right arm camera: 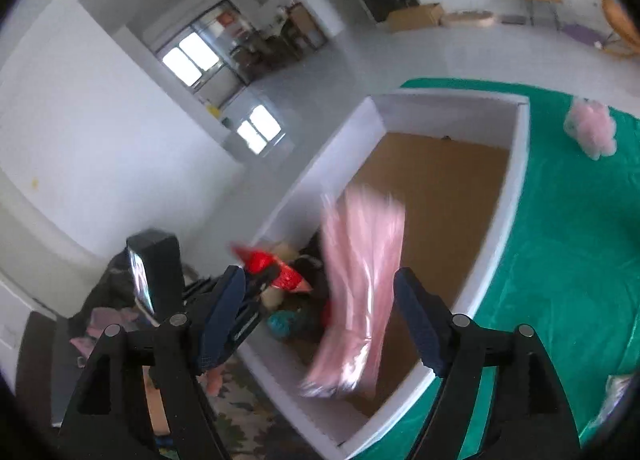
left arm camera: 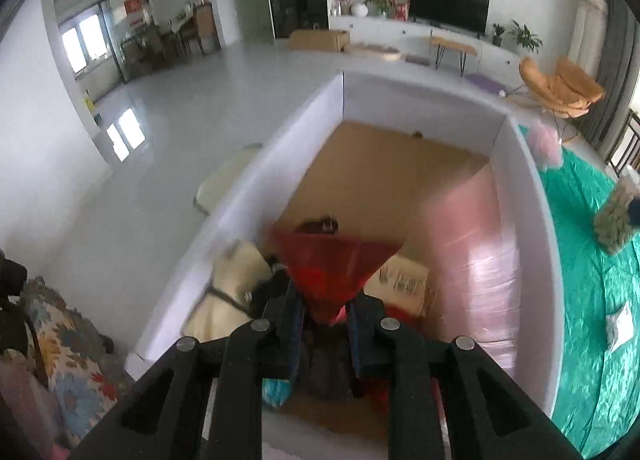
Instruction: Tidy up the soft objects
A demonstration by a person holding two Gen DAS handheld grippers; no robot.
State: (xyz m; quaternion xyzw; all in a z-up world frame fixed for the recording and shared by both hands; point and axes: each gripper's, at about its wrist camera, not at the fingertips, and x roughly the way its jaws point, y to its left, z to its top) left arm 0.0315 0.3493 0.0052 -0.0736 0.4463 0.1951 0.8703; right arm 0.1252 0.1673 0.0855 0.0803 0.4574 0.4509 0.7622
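White box [left arm camera: 532, 195] sits on green cloth [left arm camera: 588, 244] in a living room.

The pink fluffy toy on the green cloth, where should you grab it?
Probably from straight above, closing the fingers across the middle of the pink toy. It sits alone on the green cloth beside the white box, a soft rounded lump with nothing around it. Any finer parts are too blurred to pick out.

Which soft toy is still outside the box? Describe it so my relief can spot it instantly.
Start at the big white box with the brown floor, standing on the green cloth. Beside its far corner, on the cloth, sits a fluffy pink plush, the only pink furry thing outside the box.
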